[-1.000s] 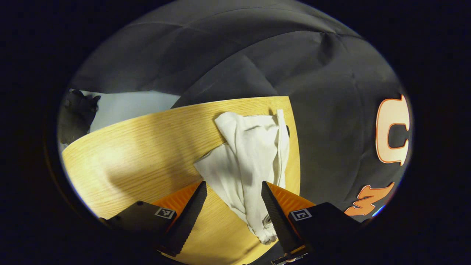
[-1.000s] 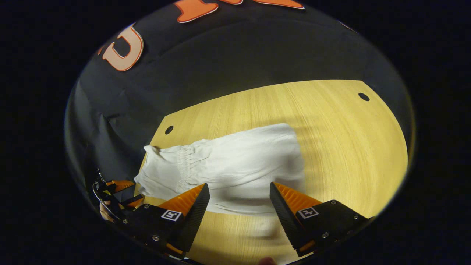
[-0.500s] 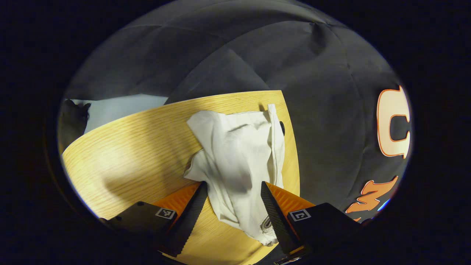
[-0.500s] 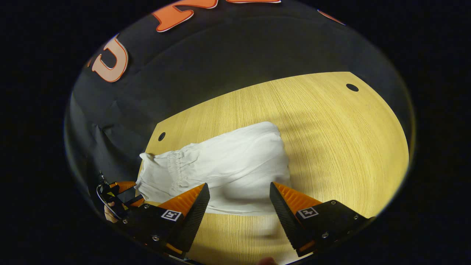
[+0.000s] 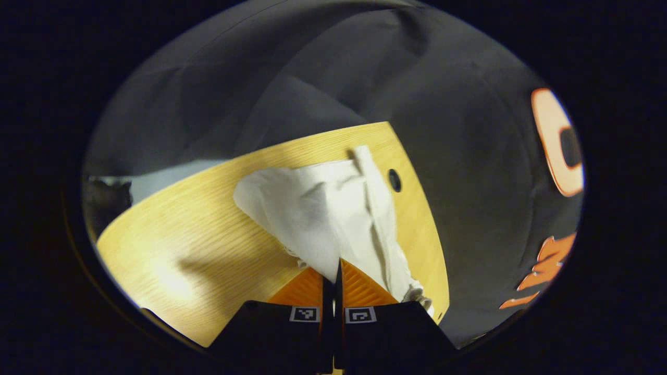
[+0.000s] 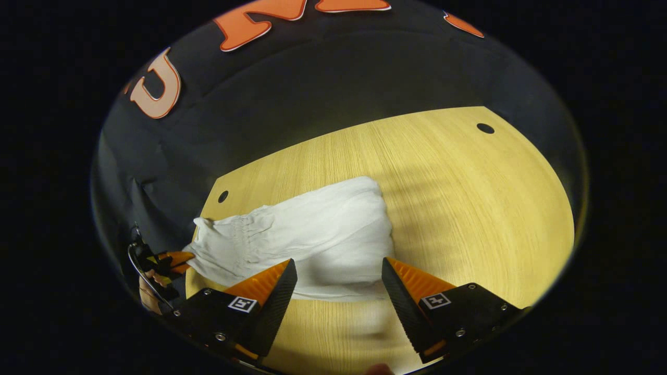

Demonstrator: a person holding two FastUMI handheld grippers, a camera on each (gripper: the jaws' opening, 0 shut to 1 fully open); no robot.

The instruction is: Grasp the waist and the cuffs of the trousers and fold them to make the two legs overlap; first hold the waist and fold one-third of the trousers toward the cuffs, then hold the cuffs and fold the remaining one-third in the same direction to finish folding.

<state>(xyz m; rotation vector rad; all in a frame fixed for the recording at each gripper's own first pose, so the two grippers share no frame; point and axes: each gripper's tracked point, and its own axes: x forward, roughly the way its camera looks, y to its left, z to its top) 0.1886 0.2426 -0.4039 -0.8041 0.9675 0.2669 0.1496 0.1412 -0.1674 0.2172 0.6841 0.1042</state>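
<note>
White trousers on worktop: left gripper pinching waist edge for folding; right gripper spread, hovering.

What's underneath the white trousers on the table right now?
The white trousers lie on the wooden table, whose bare top surrounds them. Whatever sits beneath the cloth is covered. The left hand-held gripper pinches one edge; the right hand-held gripper hovers open.

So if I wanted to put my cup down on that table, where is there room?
Bare wood lies right of the white trousers, out toward the table hole. It is crowded at the gathered waist end, where the left gripper pinches the cloth.
</note>
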